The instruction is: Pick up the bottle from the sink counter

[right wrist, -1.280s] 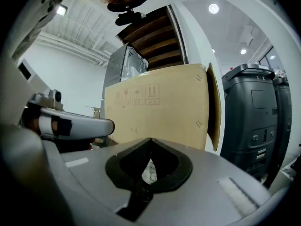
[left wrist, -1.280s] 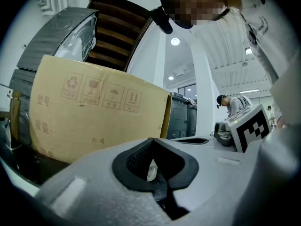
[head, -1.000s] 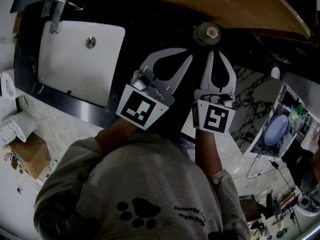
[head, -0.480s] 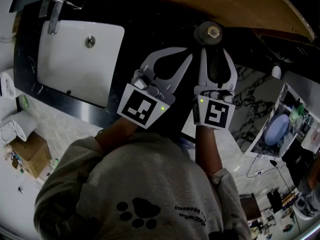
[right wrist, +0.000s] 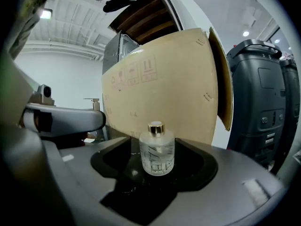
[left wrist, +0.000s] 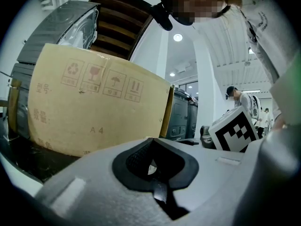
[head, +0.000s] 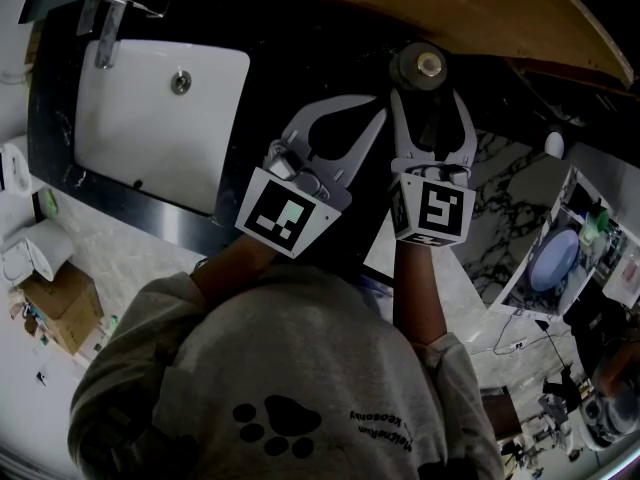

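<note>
A small frosted glass bottle [head: 420,66] with a gold cap stands upright on the black sink counter [head: 300,68]. My right gripper [head: 428,103] is just in front of it, and its jaws are opening. In the right gripper view the bottle [right wrist: 157,149] stands in the gap between the black pads [right wrist: 207,166], and neither pad presses on it. My left gripper [head: 377,111] hovers to the left of the bottle with its fingertips together and nothing between them. Its pads [left wrist: 141,159] meet in the left gripper view.
A white basin [head: 160,118] with a faucet [head: 110,28] is set into the counter's left part. A large cardboard sheet [head: 450,8] stands behind the bottle. A cardboard box [head: 55,308] sits on the floor at the left, and dark machines [right wrist: 263,102] stand at the right.
The right gripper's jaws have spread from shut to wide apart, and it has moved a little forward towards the bottle. The left gripper has stayed put.
</note>
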Demonstrator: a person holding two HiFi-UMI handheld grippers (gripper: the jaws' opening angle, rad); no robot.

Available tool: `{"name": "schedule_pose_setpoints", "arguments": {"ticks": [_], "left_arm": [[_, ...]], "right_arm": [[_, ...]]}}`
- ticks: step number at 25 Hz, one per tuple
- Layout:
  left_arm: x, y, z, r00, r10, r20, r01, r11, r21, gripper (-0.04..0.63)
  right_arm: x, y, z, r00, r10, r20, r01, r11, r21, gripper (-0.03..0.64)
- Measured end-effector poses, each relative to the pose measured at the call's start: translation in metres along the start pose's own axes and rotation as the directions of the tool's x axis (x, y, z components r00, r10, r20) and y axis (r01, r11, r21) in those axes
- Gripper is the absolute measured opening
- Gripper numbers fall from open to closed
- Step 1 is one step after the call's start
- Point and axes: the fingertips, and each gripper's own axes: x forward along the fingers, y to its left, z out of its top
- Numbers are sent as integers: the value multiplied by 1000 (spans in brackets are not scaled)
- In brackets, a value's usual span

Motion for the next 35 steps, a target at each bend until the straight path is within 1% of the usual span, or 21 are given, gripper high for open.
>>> {"name": "schedule_pose_setpoints", "arguments": {"ticks": [9,15,21,35], "left_arm": [[1,2,-3,1000,4,-6,-4,1000,-3,-2],[1,2,-3,1000,6,-7,-6,1000,-3,-2],[1,2,-3,1000,5,-12,-5,1000,-1,-2],[0,4,-5,1000,11,-18,-11,1000,0,-2]], "right_arm": [[15,-3,-3,1000,-1,-30,1,1000,9,309],[26,-5,-8,997,2,-73,-1,1000,18,328],[38,-6,-9,997,6,-83,-6,1000,3,335],[53,-6,-9,994,27,-106,-27,1000,2,341]]}}
